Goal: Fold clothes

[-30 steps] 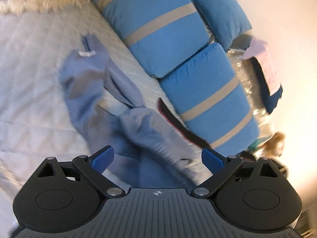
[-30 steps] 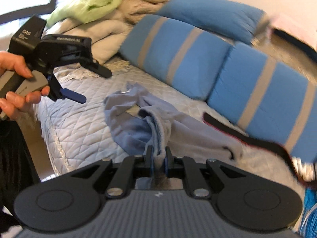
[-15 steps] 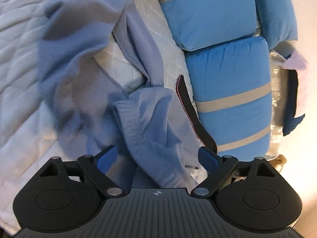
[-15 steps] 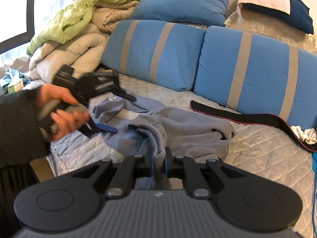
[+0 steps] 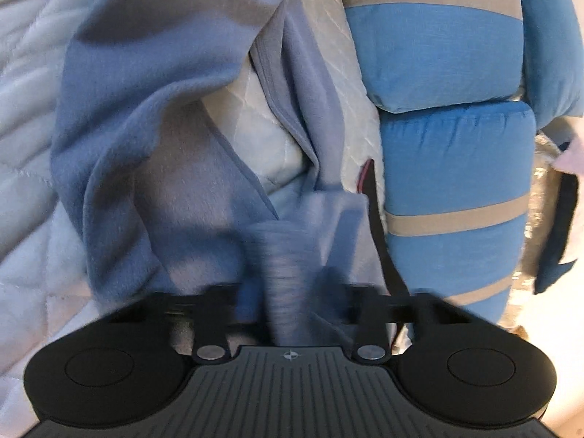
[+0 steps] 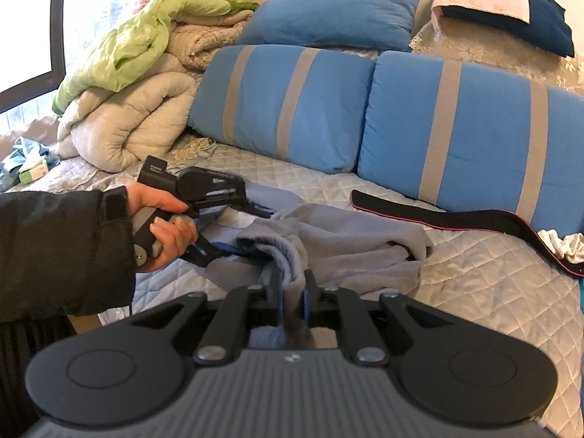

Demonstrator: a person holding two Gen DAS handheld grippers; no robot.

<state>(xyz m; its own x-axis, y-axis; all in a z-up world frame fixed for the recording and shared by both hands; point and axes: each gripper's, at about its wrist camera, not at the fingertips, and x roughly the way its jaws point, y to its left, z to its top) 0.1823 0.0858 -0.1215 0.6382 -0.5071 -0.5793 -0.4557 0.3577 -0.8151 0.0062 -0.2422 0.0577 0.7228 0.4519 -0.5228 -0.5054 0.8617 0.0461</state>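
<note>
We see the grey-blue fleece garment crumpled on the quilted bed, pinched by both grippers.

The right gripper holds a ribbed hem between narrow jaws. The left gripper has just been closing its jaws on a bunched fold; motion blur hides its fingers, and much of the garment is cut off by the frame. A hand in a black sleeve holds it tilted down from the left. Striped blue cushions and a black strap border the bed; bare quilt lies open to the right.
</note>
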